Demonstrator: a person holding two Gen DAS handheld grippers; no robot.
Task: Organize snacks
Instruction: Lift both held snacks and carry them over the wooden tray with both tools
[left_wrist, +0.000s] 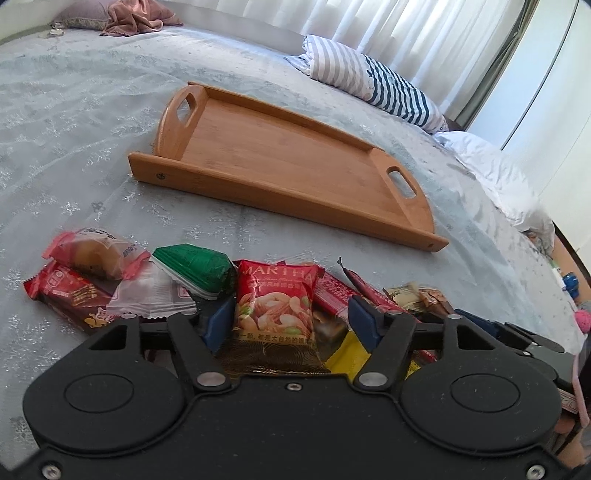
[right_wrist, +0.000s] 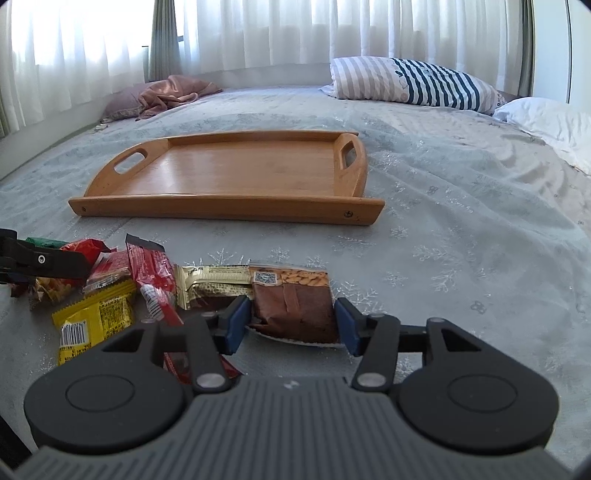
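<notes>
Snacks heaped on the bed (right_wrist: 461, 206), wooden tray (right_wrist: 236, 173) bare beyond both sets of jaws.

Left gripper (left_wrist: 291, 317): jaws apart, straddling red nut packet (left_wrist: 275, 295), pads not pressing; only here, green wedge (left_wrist: 195, 267) and cake packet (left_wrist: 94, 253) left of jaws. Right gripper (right_wrist: 291, 319): jaws apart around brown almond packet (right_wrist: 295, 302); only here, yellow packet (right_wrist: 94, 317) far left.

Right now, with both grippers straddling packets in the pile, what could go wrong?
1. The left gripper brackets the red Martha nut packet, but a yellow packet and red sticks crowd its right finger; closing may drag those along.
2. The right gripper spans the brown almond packet, whose edge overlaps the gold bar; lifting could shift it.
3. The wooden tray sits on soft bedding and may tilt when loaded.
</notes>
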